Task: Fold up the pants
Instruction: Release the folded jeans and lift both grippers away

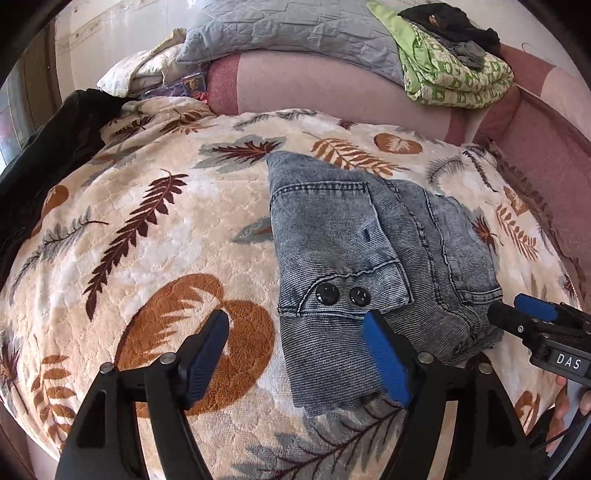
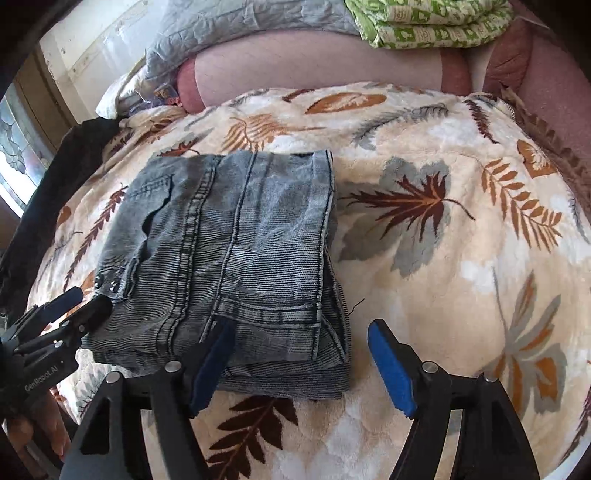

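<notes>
The pants (image 1: 354,251) are grey-blue washed denim, folded into a compact stack on the leaf-patterned blanket (image 1: 147,229). Two black buttons (image 1: 341,294) show on a pocket flap near the front edge. My left gripper (image 1: 299,354) is open and empty, its jaws standing just before the stack's near left corner. In the right wrist view the pants (image 2: 236,258) lie left of centre. My right gripper (image 2: 303,365) is open and empty at the stack's near right corner. The right gripper also shows in the left wrist view (image 1: 517,314), and the left gripper in the right wrist view (image 2: 85,306).
The blanket (image 2: 443,258) covers a pink sofa (image 1: 314,85). A grey quilt (image 1: 280,29), a green patterned fabric (image 1: 454,74) and dark clothes (image 1: 447,22) lie on the backrest. A black garment (image 1: 48,155) lies at the left edge.
</notes>
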